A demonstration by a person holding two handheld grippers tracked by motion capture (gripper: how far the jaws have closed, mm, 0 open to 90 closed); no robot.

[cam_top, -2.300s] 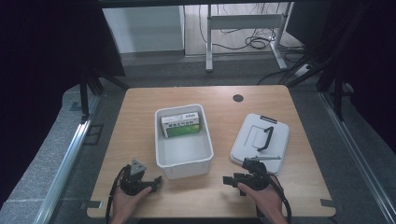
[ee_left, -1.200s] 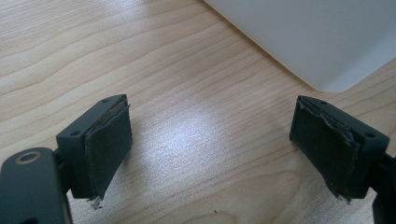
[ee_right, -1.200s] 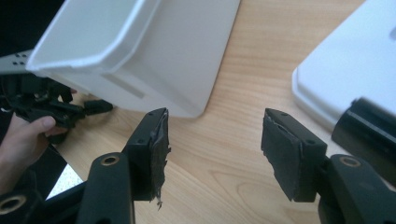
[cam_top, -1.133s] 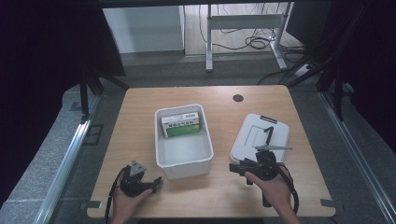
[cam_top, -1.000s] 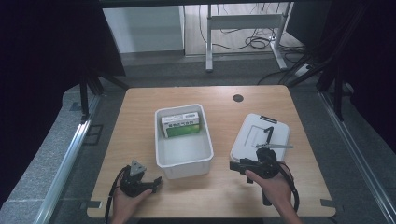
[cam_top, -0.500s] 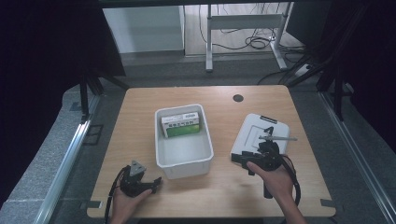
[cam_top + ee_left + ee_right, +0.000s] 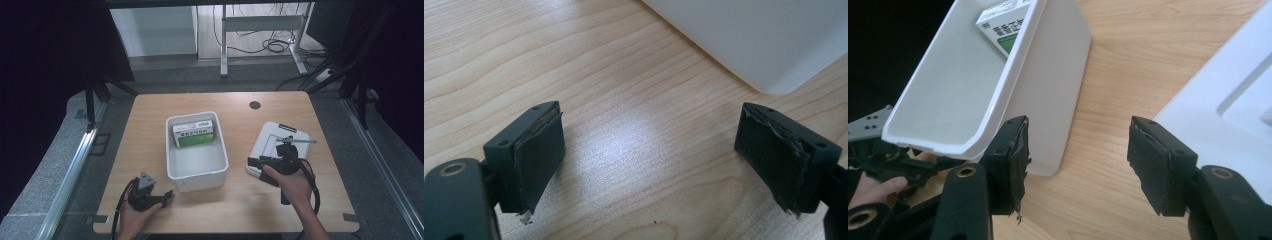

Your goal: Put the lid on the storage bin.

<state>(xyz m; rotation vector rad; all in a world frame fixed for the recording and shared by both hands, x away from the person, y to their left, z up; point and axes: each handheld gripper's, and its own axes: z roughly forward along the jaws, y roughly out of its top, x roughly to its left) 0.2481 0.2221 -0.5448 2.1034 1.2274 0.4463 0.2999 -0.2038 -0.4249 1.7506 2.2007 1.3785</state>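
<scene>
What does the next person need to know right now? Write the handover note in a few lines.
Left gripper: open, holding nothing, low over the table's near left edge beside the white bin.
Right gripper: open, holding nothing, at the near left edge of the white lid, pointing toward the bin.
Things: the lid lies flat on the table to the right of the bin, apart from it. A green and white box stands at the far end inside the bin.
Done: box is in the bin.
Left: probably grip the lid and put it on the bin.
</scene>
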